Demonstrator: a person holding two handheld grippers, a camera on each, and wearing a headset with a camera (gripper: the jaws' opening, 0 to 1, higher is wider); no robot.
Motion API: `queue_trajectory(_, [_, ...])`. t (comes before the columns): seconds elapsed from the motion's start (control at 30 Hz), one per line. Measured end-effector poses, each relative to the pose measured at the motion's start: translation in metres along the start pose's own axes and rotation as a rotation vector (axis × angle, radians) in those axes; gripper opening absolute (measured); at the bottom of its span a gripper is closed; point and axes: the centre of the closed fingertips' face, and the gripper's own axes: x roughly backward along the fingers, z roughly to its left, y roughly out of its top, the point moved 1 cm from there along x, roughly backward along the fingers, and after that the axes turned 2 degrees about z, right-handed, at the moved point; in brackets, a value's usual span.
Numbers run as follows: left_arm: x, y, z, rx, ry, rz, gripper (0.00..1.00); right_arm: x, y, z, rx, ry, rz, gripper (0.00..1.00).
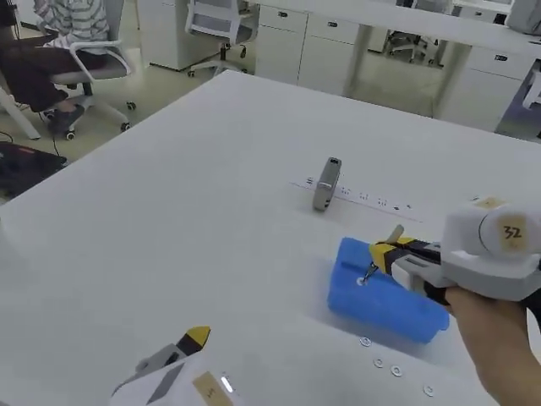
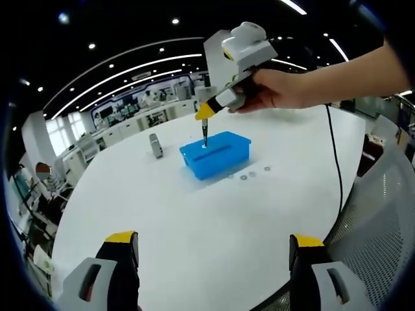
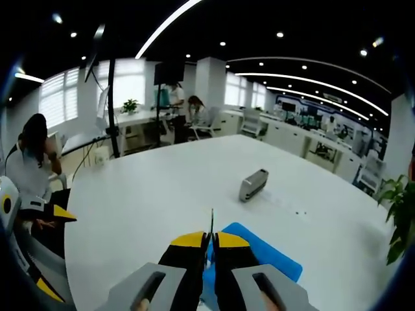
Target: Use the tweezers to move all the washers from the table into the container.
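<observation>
1. Where the head view looked down on the table (image 1: pixel 211 194), the right gripper (image 1: pixel 385 251) was clamped on the tweezers (image 1: pixel 369 272). Their tips hung over the left end of the blue container (image 1: pixel 397 304), and whether they gripped a washer could not be told. Four washers (image 1: pixel 379 364) lay loose on the table just in front of the container, and a grey block (image 1: pixel 326 183) stood behind it.
2. The left gripper view added the side-on angle. The left gripper (image 2: pixel 214 256) had its jaws spread wide with nothing between them, well apart from the container. A hand (image 2: pixel 279 87) held the tweezers upright, tips down at the container's top.
3. In the right gripper view the jaws met on the tweezers, with the container just beyond them.
</observation>
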Motion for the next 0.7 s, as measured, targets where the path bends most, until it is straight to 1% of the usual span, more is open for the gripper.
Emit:
queue_trajectory(0.1, [0.000,0.000,0.000,-0.006,0.005,-0.001,0.99,-0.009,-0.003,-0.004,-0.002,-0.004,0.008,0.00])
queue_trajectory(0.17, [-0.001,-0.002,0.000,-0.005,0.003,0.013,0.99,-0.015,-0.005,-0.007,-0.005,-0.010,0.012,0.00])
queue_trajectory(0.2, [-0.001,-0.004,0.000,-0.008,0.003,0.021,0.99,-0.019,-0.007,-0.009,-0.013,-0.011,0.017,0.00])
queue_trajectory(0.3, [-0.001,-0.003,-0.001,-0.013,-0.002,0.021,0.99,-0.028,-0.013,-0.012,-0.042,-0.010,0.026,0.00])
queue_trajectory(0.4, [-0.002,-0.005,-0.002,-0.014,-0.005,0.030,0.99,-0.038,-0.019,-0.016,-0.076,-0.004,0.031,0.01])
queue_trajectory(0.57, [-0.003,-0.006,-0.001,-0.011,-0.007,0.036,0.99,-0.052,-0.030,-0.020,-0.086,-0.005,0.056,0.01])
queue_trajectory(0.7, [-0.004,-0.007,-0.002,-0.014,-0.008,0.044,0.99,-0.060,-0.036,-0.023,-0.092,-0.009,0.062,0.01])
